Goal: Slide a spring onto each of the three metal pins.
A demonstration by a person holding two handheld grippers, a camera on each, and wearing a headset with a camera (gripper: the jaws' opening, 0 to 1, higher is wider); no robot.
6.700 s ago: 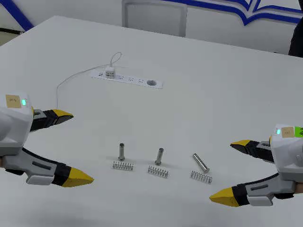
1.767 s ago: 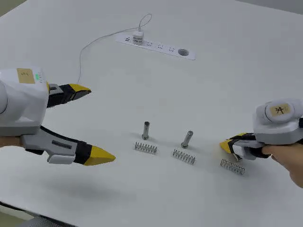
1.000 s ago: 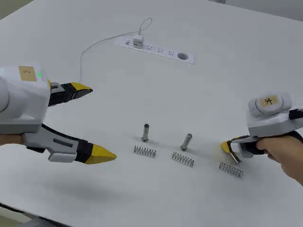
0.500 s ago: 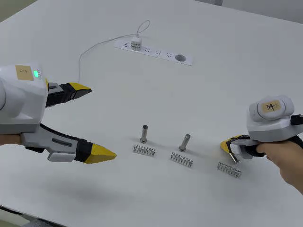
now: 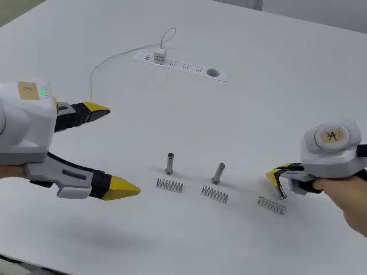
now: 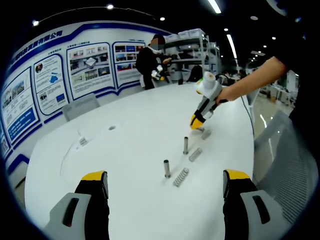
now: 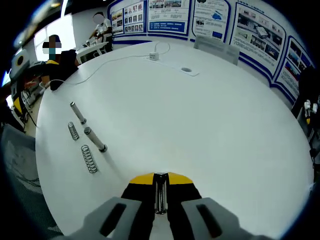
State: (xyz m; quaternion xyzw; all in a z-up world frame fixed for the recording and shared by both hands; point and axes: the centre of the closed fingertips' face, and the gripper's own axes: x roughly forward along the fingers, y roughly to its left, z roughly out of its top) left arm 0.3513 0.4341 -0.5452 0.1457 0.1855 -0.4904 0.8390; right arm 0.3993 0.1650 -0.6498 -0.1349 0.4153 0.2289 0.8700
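Wide white bench [image 5: 258, 103], and the row of parts sits near its front edge. At 9 o'clock of the row the left gripper [image 5: 109, 148] hangs above the surface with its jaws spread wide and nothing between them. That is just how it looked seconds ago, so no help from that side yet.

The news is at 3 o'clock. The right gripper [image 5: 277, 175] came in with its jaws apart, and now they are clamped together on the third pin [image 7: 160, 192]. That pin was lying flat on the bench at the start; now it is pinched between the yellow tips and off its side. Whether its lower end touches the bench, I cannot tell. Over the last second the grip has hardly shifted.

The power strip [image 5: 180, 64] lies well off at 12 o'clock, clear of the work.

The left pin [image 5: 170, 162] and middle pin [image 5: 218, 172] stand upright where they were, both bare. Each has its spring lying flat at 6 o'clock: left spring [image 5: 170, 185], middle spring [image 5: 215, 194]. The right spring [image 5: 272, 205] lies just at 7 o'clock of the right jaws' tips, very near the held pin.

So: no spring is on any pin yet, but the fallen pin is in hand. My read is that it either gets stood up or takes its spring straight away, and the free left jaws look the likely ones to fetch it.
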